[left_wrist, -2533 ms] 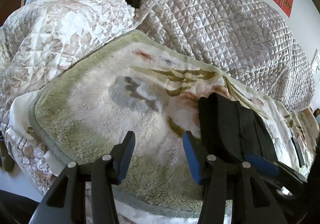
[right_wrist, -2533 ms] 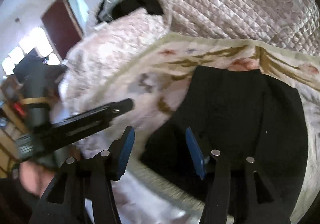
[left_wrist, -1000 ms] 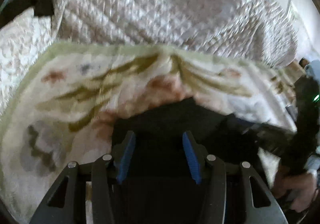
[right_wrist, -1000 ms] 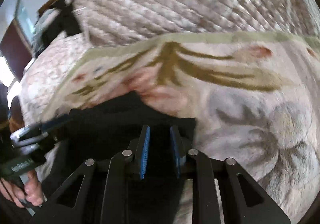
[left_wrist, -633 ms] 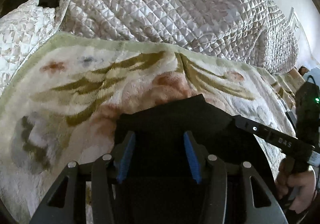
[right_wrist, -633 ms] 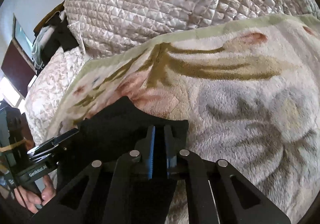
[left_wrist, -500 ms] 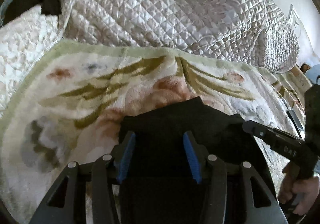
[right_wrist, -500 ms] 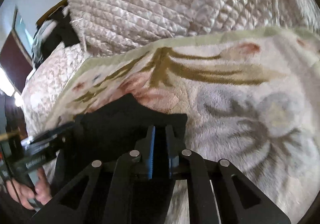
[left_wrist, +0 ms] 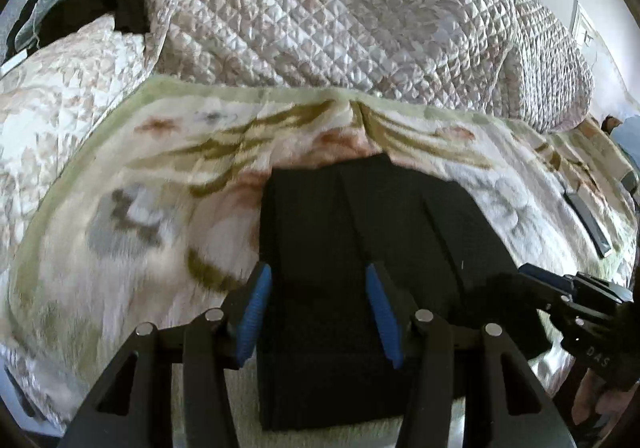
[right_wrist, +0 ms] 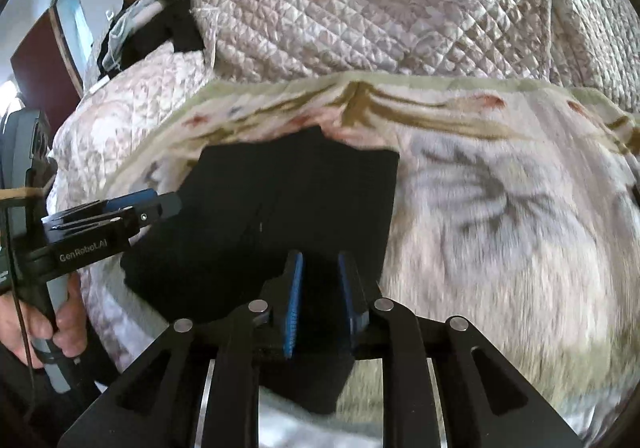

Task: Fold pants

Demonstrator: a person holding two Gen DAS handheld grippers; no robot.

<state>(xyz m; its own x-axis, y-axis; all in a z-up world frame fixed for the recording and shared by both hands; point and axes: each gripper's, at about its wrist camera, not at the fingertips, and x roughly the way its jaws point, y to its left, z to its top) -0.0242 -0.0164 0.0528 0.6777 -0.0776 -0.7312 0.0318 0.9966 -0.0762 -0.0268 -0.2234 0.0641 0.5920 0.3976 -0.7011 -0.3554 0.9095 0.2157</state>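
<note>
On the bed: a fleece blanket [left_wrist: 132,183] with a pale green border and leaf and flower print is spread flat, with a quilted bedspread [left_wrist: 340,19] bunched up behind it.
Pants: the black pants [left_wrist: 360,232] lie folded into a compact block on the blanket, near its front edge; in the right wrist view the same pants [right_wrist: 288,199] sit left of the blanket's middle, with 1 point of cloth sticking out at the far edge.
Fold lines: 2 lengthwise creases run across the top layer in the left wrist view.
Left gripper: the left gripper [left_wrist: 318,312] hangs over the near part of the pants, its blue-padded fingers [left_wrist: 252,312] spread wide with nothing between them; from the other camera it [right_wrist: 158,203] reaches in from the left, beside the left edge of the pants.
Right gripper: the right gripper [right_wrist: 320,300] has its blue pads drawn to a narrow gap over the near corner of the pants; black cloth fills the gap, but I cannot tell whether the pads are pinching it.
Right side of the blanket: a flat dark slab [left_wrist: 586,215] lies well apart from the pants.
Far left: dark clothes [right_wrist: 160,27] are heaped beyond the quilted bedspread.
</note>
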